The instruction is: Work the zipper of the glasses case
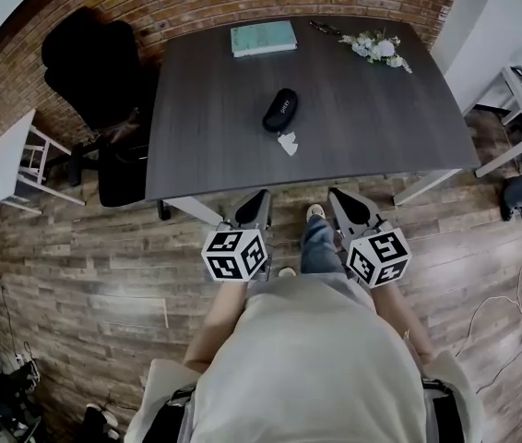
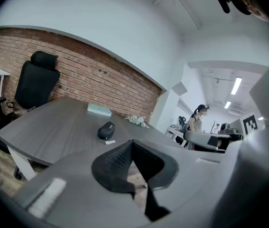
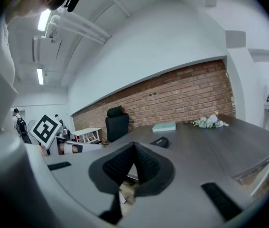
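Observation:
A black glasses case [image 1: 280, 109] lies near the middle of the dark table [image 1: 206, 146], with a small white tag [image 1: 288, 142] beside it on the near side. The case also shows in the left gripper view [image 2: 106, 130] and, farther off, in the right gripper view [image 3: 159, 141]. My left gripper [image 1: 263, 195] and my right gripper [image 1: 335, 194] are both shut and empty, held side by side just short of the table's near edge, well back from the case. Their pads meet at the tips in the left gripper [image 2: 132, 142] and the right gripper [image 3: 134, 145].
A teal book [image 1: 263, 38] and a small bunch of white flowers [image 1: 376, 46] lie at the table's far side. A black office chair [image 1: 95, 58] stands at the far left, a white side table [image 1: 7, 160] at the left. A person [image 2: 197, 118] sits in the background.

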Tool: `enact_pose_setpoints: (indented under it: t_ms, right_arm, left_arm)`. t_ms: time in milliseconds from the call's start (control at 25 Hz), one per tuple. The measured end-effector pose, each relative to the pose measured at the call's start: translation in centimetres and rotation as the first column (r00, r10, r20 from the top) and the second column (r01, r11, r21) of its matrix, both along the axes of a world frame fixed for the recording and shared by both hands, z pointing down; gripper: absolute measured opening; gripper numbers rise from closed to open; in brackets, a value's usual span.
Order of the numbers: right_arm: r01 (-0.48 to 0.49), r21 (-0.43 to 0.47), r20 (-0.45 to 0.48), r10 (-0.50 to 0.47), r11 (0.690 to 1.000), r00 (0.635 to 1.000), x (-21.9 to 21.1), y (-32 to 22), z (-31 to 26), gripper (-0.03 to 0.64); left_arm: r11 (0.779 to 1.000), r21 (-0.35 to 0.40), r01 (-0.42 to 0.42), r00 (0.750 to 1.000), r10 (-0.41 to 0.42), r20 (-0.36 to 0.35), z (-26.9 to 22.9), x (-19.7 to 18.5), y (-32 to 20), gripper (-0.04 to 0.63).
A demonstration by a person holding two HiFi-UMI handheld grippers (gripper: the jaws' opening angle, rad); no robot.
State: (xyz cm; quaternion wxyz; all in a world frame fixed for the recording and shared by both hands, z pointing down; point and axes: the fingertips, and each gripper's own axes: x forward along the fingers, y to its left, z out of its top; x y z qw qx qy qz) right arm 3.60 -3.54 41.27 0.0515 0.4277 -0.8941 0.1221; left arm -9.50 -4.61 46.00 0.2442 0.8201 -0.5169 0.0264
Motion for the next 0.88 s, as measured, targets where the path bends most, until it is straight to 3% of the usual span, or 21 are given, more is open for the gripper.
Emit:
enact_pose_setpoints:
  t_ms: [880]
  right_arm:
    - [0.015,-0.004,0.047,-0.014,1.000,0.999,-0.3,-1.8,-0.3,0.002]
  left_arm:
    - [0.999,-0.032,-0.025,1.000,0.025,-0.010,0.8,0.1,-1.4,0.011]
